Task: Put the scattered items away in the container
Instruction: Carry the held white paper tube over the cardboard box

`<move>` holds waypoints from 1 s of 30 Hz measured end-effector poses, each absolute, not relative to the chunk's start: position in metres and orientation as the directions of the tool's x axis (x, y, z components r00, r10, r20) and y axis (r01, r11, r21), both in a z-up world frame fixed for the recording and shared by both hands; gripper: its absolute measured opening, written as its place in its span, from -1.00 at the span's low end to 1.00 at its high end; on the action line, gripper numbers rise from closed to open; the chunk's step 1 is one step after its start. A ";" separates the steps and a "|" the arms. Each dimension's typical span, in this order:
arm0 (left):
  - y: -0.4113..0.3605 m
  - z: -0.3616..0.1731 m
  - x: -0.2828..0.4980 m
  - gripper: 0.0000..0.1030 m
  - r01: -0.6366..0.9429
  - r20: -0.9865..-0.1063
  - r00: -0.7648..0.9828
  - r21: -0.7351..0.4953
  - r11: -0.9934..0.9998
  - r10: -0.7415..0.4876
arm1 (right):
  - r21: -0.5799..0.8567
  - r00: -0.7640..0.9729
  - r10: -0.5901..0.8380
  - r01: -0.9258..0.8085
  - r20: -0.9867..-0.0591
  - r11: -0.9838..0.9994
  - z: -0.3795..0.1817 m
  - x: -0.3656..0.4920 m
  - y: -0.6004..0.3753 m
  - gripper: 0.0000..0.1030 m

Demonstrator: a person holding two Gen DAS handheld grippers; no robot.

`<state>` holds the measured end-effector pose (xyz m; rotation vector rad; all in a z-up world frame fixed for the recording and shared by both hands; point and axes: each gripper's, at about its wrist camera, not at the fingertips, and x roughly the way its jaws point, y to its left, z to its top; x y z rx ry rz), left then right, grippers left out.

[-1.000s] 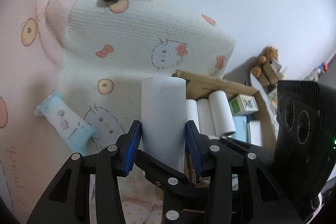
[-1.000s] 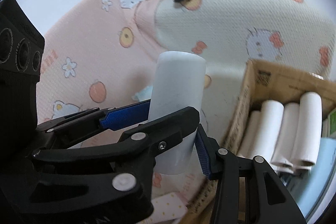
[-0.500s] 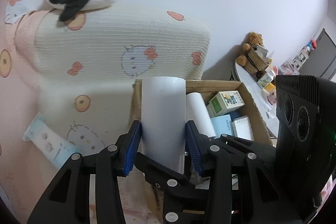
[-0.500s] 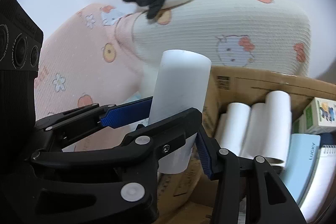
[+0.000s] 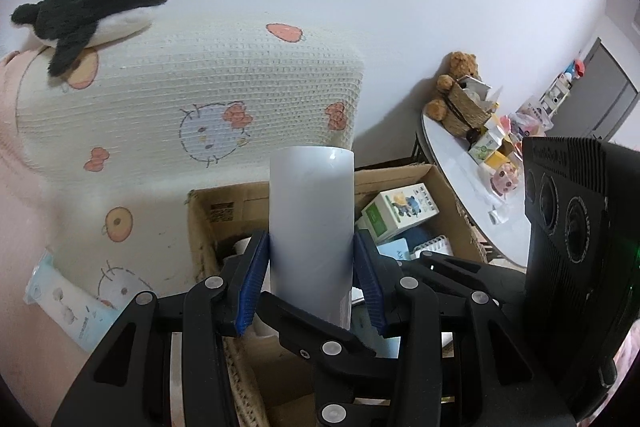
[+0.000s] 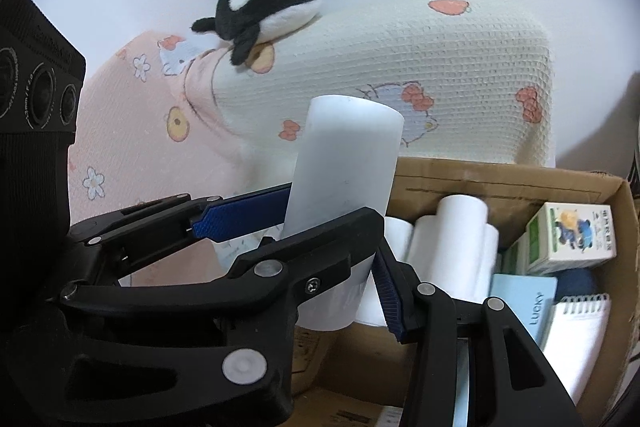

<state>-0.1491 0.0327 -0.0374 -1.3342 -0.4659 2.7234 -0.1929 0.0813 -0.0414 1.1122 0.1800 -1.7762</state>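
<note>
Now | left gripper (image 5: pixel 312 283) and right gripper (image 6: pixel 332 251) each clamp a roll (image 5: pixel 312 223) | both have swung from over the bedding to over the box (image 5: pixel 404 179) | release comes next

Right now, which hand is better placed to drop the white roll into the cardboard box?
Left, probably. The left gripper holds the white roll upright, and in its view the roll sits over the open cardboard box. In the right gripper's view the roll tilts and lines up with the box's near corner.
</note>
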 end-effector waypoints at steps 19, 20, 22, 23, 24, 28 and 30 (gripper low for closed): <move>0.035 -0.082 -0.178 -0.08 0.081 -0.817 -0.478 -0.407 -0.910 0.323 | 0.353 0.037 -0.541 0.795 -0.840 -0.494 -0.076 -0.226 0.087 -0.12; 0.032 -0.085 -0.179 -0.08 0.091 -0.819 -0.470 -0.417 -0.904 0.330 | 0.354 0.043 -0.536 0.794 -0.843 -0.494 -0.078 -0.227 0.085 -0.12; 0.027 -0.092 -0.181 -0.08 0.119 -0.826 -0.445 -0.438 -0.891 0.347 | 0.352 0.048 -0.528 0.797 -0.848 -0.492 -0.081 -0.228 0.082 -0.12; 0.025 -0.095 -0.182 -0.08 0.129 -0.827 -0.435 -0.448 -0.884 0.356 | 0.350 0.049 -0.525 0.797 -0.850 -0.492 -0.082 -0.229 0.081 -0.12; 0.022 -0.098 -0.182 -0.08 0.144 -0.823 -0.430 -0.468 -0.872 0.371 | 0.344 0.047 -0.520 0.799 -0.853 -0.493 -0.083 -0.229 0.080 -0.12; 0.012 -0.107 -0.185 -0.08 0.186 -0.818 -0.406 -0.509 -0.840 0.406 | 0.332 0.038 -0.520 0.808 -0.853 -0.486 -0.082 -0.227 0.080 -0.12; 0.013 -0.107 -0.185 -0.08 0.183 -0.819 -0.405 -0.508 -0.842 0.406 | 0.334 0.041 -0.526 0.813 -0.849 -0.476 -0.082 -0.225 0.080 -0.12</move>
